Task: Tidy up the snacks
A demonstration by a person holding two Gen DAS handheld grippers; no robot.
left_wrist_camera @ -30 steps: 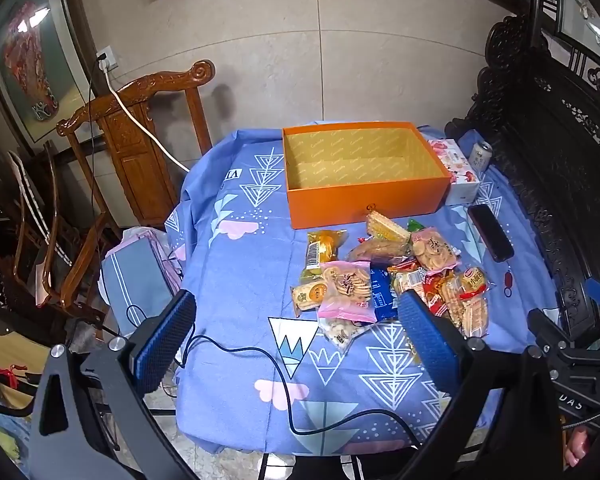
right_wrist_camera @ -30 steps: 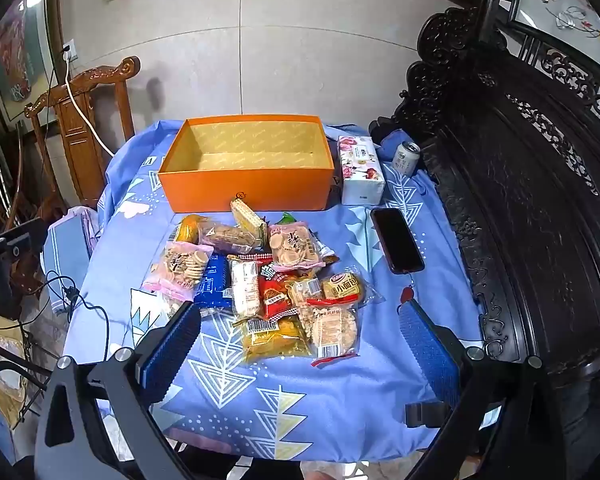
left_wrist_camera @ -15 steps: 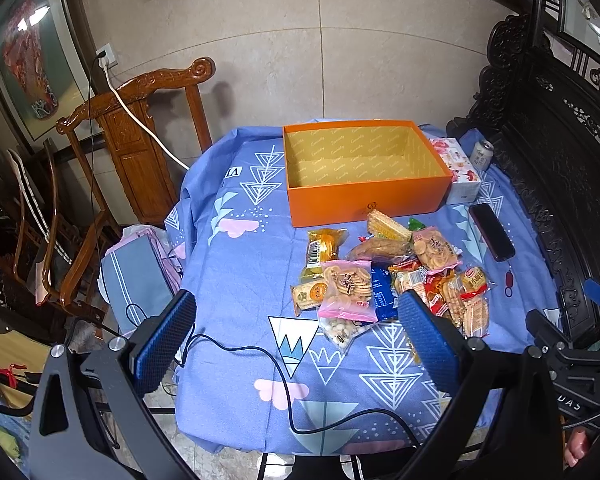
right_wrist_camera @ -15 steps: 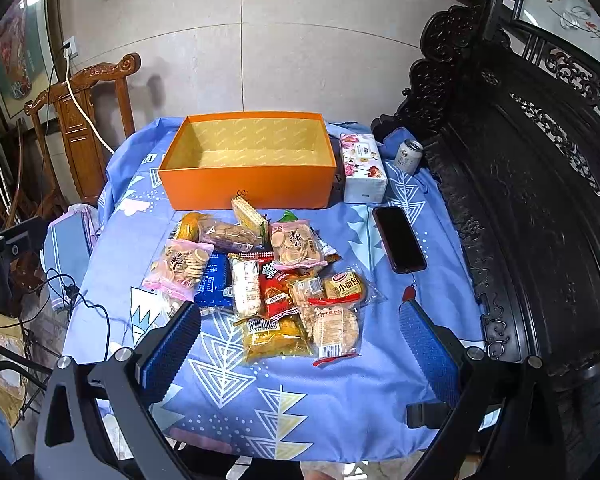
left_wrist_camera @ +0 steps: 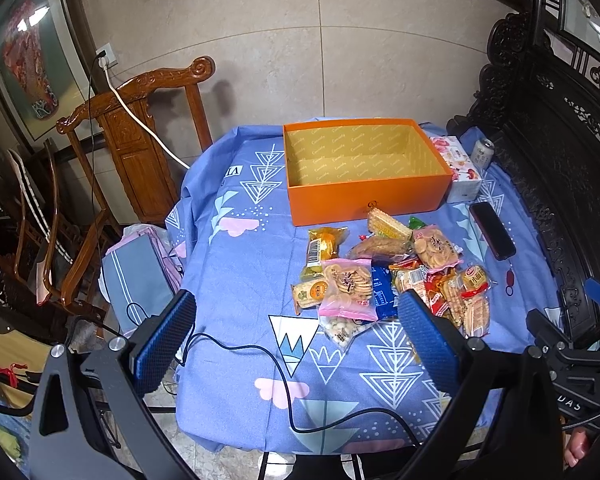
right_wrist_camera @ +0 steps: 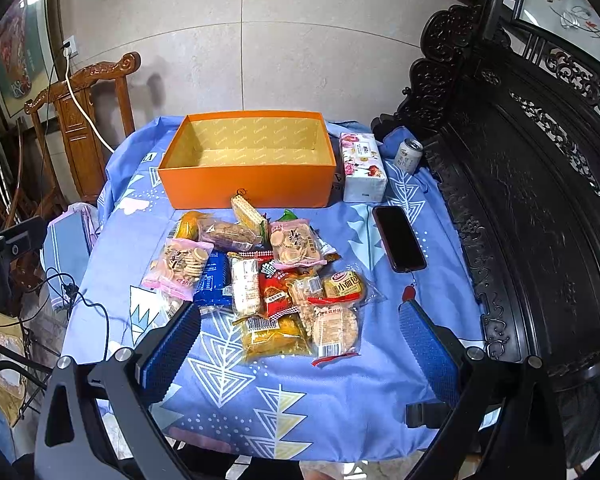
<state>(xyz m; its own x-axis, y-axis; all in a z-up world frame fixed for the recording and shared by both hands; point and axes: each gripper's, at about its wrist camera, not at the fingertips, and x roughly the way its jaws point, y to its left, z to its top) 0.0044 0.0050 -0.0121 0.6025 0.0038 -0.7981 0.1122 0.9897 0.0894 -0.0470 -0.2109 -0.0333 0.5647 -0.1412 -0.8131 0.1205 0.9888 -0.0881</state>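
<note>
While both of your tools hang above the near edge of the table, nothing is in either one. Your left gripper [left_wrist_camera: 296, 340] has its blue pads spread wide at the bottom of the left wrist frame, empty, with a black cable [left_wrist_camera: 260, 360] snaking across the blue patterned cloth [left_wrist_camera: 228, 280] between them. Your right gripper [right_wrist_camera: 300, 344] is just as wide apart and empty at the bottom of its own frame.

The snack pile [right_wrist_camera: 260, 276] sits in the middle of the right wrist frame, loose packets overlapping one another: a pink bag of round crackers [right_wrist_camera: 178, 264] on the left side, a second pink bag [right_wrist_camera: 294, 242] further right, a red packet [right_wrist_camera: 274, 288] in the centre, a yellow packet [right_wrist_camera: 272, 336] nearest you, just between your right pads. In the left wrist frame that same pile [left_wrist_camera: 392, 276] lies right of centre, its near edge partly behind your right-hand pad [left_wrist_camera: 428, 344].

The orange box [right_wrist_camera: 248, 186] stands open and empty behind the pile, upper centre, with a wafer packet [right_wrist_camera: 248, 212] leaning close to its front wall. Just to its right there's a floral tissue box [right_wrist_camera: 362, 168], then a small can [right_wrist_camera: 407, 154]. A dark phone [right_wrist_camera: 398, 238] lies flat right of the snacks.
</note>
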